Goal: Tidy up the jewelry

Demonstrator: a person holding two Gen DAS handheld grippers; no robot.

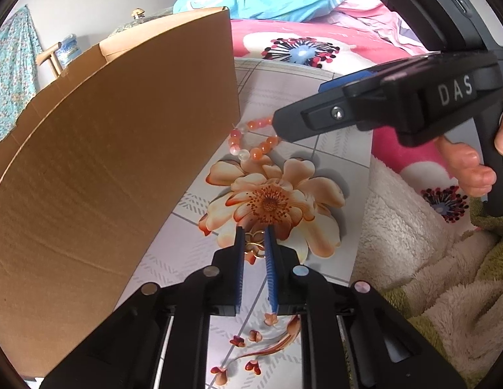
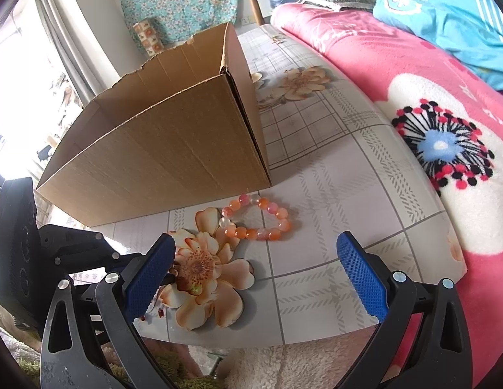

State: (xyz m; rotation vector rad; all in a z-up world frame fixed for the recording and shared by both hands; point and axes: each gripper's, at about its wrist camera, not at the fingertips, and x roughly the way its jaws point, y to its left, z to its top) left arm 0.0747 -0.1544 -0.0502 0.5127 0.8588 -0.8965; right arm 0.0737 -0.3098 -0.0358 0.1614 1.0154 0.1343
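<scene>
An orange bead bracelet (image 2: 256,218) lies on the flowered tablecloth (image 2: 332,194), just in front of a brown cardboard box (image 2: 160,149). My right gripper (image 2: 256,253) hovers over the cloth just short of the bracelet, open wide, with nothing between its blue pads (image 2: 358,272). In the left wrist view the bracelet (image 1: 251,152) is partly hidden behind the right gripper's finger (image 1: 300,123). My left gripper (image 1: 254,243) stands low on a printed flower with its jaws narrow. A small gold wire piece (image 1: 255,237) sits between its tips, and the pads seem to press it.
The open-topped box (image 1: 122,162) stands close on the left and blocks that side. A pink flowered blanket (image 2: 429,149) lies along the table's right edge. Cream and green fleece (image 1: 413,259) lies at the near edge. A hand (image 1: 468,162) holds the right gripper's handle.
</scene>
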